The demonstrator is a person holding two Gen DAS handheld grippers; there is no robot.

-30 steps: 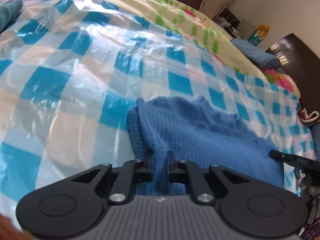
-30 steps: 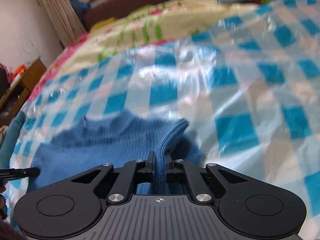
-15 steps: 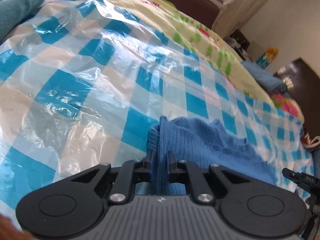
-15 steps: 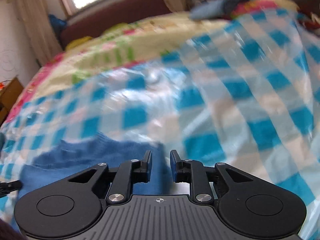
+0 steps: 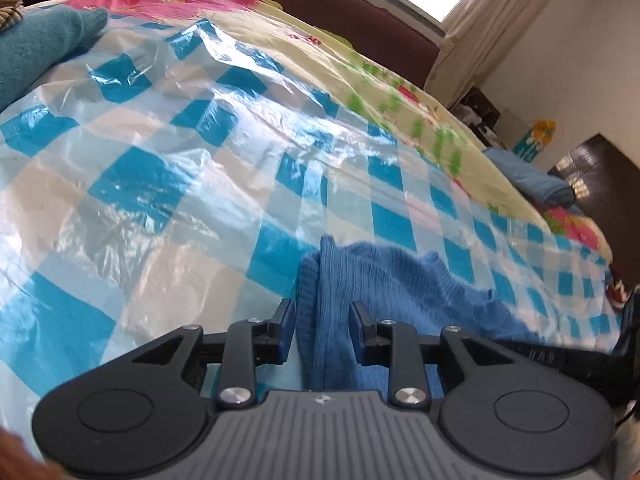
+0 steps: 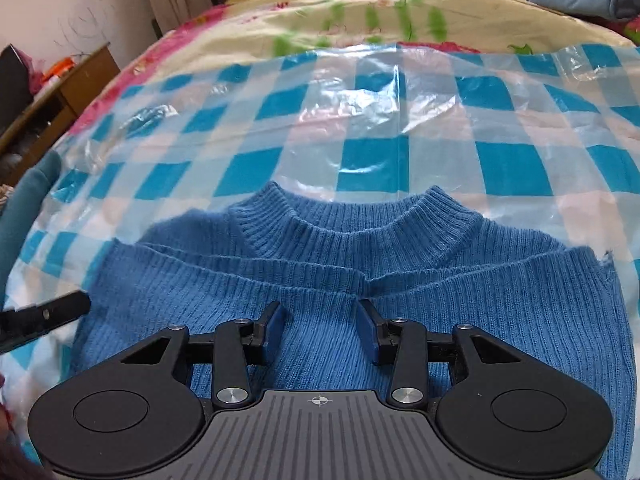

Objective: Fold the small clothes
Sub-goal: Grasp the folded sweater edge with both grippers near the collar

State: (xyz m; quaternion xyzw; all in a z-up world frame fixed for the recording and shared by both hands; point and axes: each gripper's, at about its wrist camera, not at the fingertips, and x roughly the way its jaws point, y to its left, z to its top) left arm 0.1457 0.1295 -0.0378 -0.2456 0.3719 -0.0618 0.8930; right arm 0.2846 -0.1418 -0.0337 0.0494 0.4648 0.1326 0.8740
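Opening in the left wrist view, the left tool (image 5: pixel 323 330) is letting go: its jaws are spreading, and a raised ridge of the blue sweater (image 5: pixel 384 280) is standing between the pads without being pressed. The sweater is lying on the checked plastic sheet (image 5: pixel 160 168) spread over the bed, running from the tool's 12 o'clock toward 3 o'clock. A teal garment (image 5: pixel 36 48) is sitting well apart at 10 o'clock, and another folded blue piece (image 5: pixel 536 184) at 2 o'clock. The risk here, as I judge it, is that the pinched ridge is staying upright and snagging on a pad as the tool pulls away, dragging the fold open. The slick sheet could also be sliding under the knit and letting the whole garment shift.

Looking through the right wrist view, the right tool (image 6: pixel 321 328) is also widening its jaws and is gripping nothing; the pads are hovering just above the sweater's folded layer. The sweater (image 6: pixel 360 248) is lying flat with its collar at 12 o'clock, and two folded edges are meeting just beyond the tips. The left tool's finger (image 6: pixel 44 316) is showing at 9 o'clock at the sweater's edge. The two edges are looking slightly uneven, so a careless next pinch could be catching only one layer and skewing the fold.
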